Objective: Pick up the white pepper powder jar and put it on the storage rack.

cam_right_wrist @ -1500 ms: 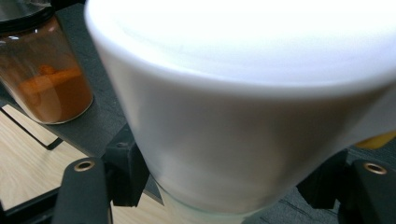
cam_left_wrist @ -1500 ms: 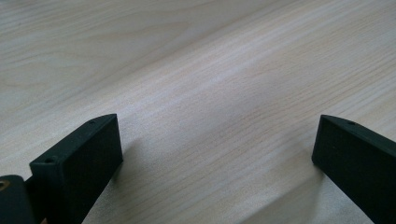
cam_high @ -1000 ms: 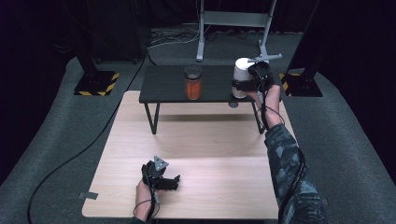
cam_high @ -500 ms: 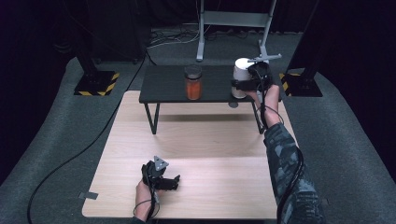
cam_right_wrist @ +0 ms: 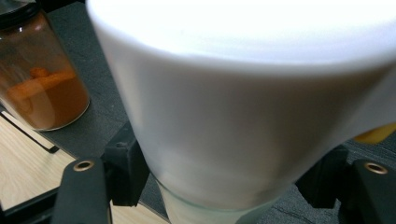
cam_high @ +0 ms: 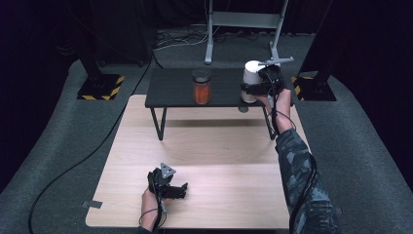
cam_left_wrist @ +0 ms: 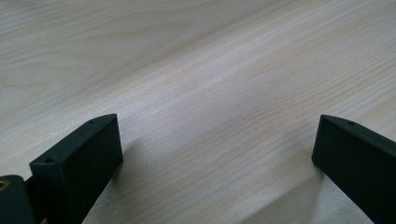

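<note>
White cup [cam_high: 253,78] stands upright at the right end of the small black tabletop [cam_high: 170,90], clamped low on its wall by the right tool [cam_high: 257,87]. It looks light and thin-walled, likely to dent or slip under a hard squeeze, so a low, gentle grip seems wise. A glass jar [cam_high: 201,87] of orange contents stands well apart. Nearer me, the left tool [cam_high: 171,187] rests open and empty on the wooden tabletop [cam_high: 219,151].

A dark recording studio: black curtains, hazard-striped stand bases [cam_high: 100,87], floor cables [cam_high: 78,163], metal stand [cam_high: 243,29].
</note>
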Demonstrator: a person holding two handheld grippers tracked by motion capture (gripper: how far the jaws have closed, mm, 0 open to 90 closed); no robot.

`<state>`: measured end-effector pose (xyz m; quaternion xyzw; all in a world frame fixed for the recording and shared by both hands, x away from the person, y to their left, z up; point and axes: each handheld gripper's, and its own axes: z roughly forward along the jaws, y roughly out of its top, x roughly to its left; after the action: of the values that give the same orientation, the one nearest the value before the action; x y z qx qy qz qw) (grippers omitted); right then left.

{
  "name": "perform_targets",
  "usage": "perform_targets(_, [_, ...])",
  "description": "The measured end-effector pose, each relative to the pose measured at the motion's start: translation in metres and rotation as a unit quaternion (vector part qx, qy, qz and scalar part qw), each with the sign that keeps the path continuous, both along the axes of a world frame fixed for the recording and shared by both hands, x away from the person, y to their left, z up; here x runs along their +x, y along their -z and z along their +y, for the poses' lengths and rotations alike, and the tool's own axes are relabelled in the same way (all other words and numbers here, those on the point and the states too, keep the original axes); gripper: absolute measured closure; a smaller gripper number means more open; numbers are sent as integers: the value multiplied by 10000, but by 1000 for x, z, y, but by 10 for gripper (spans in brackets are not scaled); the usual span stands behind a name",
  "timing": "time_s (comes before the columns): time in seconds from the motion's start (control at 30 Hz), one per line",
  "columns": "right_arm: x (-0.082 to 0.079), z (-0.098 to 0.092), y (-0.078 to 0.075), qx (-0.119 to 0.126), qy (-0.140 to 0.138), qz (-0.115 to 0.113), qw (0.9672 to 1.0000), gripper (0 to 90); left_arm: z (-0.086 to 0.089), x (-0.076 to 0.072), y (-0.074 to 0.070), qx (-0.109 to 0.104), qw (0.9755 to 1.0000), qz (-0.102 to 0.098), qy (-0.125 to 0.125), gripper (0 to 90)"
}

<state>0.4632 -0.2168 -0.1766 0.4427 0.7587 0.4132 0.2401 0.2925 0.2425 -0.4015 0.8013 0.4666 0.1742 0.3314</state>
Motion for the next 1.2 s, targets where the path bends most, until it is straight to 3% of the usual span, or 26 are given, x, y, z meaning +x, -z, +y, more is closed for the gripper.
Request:
perform_targets(0.07, [1, 0, -1, -10, 2, 32, 10000, 271, 0, 0, 0, 1, 10000, 0, 0, 12])
perform_targets(0.2, [3, 0, -5, -139, -101, 252, 9995, 119, 0, 0, 0, 2, 10000, -1, 1, 12])
perform_targets(0.27, [0, -2, -4, -143, -145, 242, 9995, 83, 0, 0, 0, -1, 10000, 0, -1, 12])
perform_targets(0.67, [-34, -17, 7, -245, -345, 197, 9989, 30, 0, 0, 0, 1, 10000, 0, 0, 12])
perform_targets(0.9, [-57, -29, 34, -318, -317, 263, 9986, 17, 0, 0, 0, 5, 10000, 0, 4, 12])
perform_targets(1.2, [-90, -51, 94, -157, -60, 483, 9987, 12, 0, 0, 0, 3, 10000, -2, 3, 12])
